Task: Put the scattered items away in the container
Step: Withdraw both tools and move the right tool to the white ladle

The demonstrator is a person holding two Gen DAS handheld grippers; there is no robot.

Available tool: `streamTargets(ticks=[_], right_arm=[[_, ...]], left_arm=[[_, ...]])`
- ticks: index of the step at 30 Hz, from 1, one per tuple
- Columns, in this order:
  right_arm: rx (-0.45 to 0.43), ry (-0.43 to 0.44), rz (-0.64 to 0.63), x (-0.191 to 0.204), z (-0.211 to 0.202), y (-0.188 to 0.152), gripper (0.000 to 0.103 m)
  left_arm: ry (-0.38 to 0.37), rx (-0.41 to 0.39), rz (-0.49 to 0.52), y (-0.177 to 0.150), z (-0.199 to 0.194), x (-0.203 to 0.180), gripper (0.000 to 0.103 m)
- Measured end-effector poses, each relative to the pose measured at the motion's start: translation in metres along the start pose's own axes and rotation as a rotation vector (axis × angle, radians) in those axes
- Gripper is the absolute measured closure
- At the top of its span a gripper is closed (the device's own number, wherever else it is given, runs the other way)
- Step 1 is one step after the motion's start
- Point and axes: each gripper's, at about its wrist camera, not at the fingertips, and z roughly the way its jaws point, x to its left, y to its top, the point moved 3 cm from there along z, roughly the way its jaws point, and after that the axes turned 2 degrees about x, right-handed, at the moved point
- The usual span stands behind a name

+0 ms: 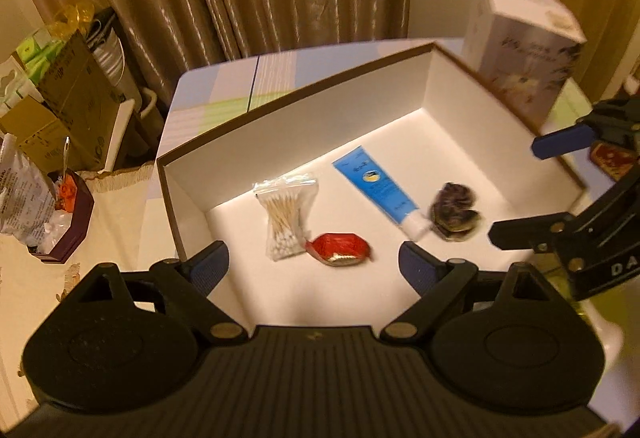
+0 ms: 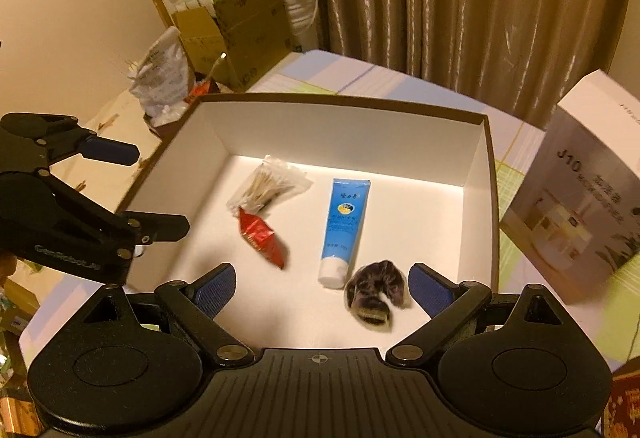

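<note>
A white box with a brown rim stands open on the table. Inside lie a bag of cotton swabs, a red foil packet, a blue tube and a dark scrunchie. My left gripper hovers open over the box's near left side, nothing between its fingers. My right gripper hangs open over the near right part, above the scrunchie without touching it.
A tall white product carton stands just right of the box. Left of the table are cardboard boxes, a crinkled bag and a dark tray of small items. Curtains hang behind.
</note>
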Motion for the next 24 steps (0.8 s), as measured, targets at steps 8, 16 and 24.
streamTargets(ticks=[8,16,24], right_arm=[[-0.101,0.02,-0.026,0.014,-0.055,-0.045,0.005],[-0.089,-0.066,0.046,0.001,-0.081,-0.137,0.005],[0.029,-0.176,0.151,-0.019,-0.059,-0.213,0.013]], left_arm=[[-0.039,-0.1,-0.043,-0.043,-0.058,-0.016,0.013],[-0.035,-0.092,-0.081,-0.101,-0.065,-0.032,0.013],[-0.086,-0.011,-0.09,-0.147,-0.041,-0.051,0.015]])
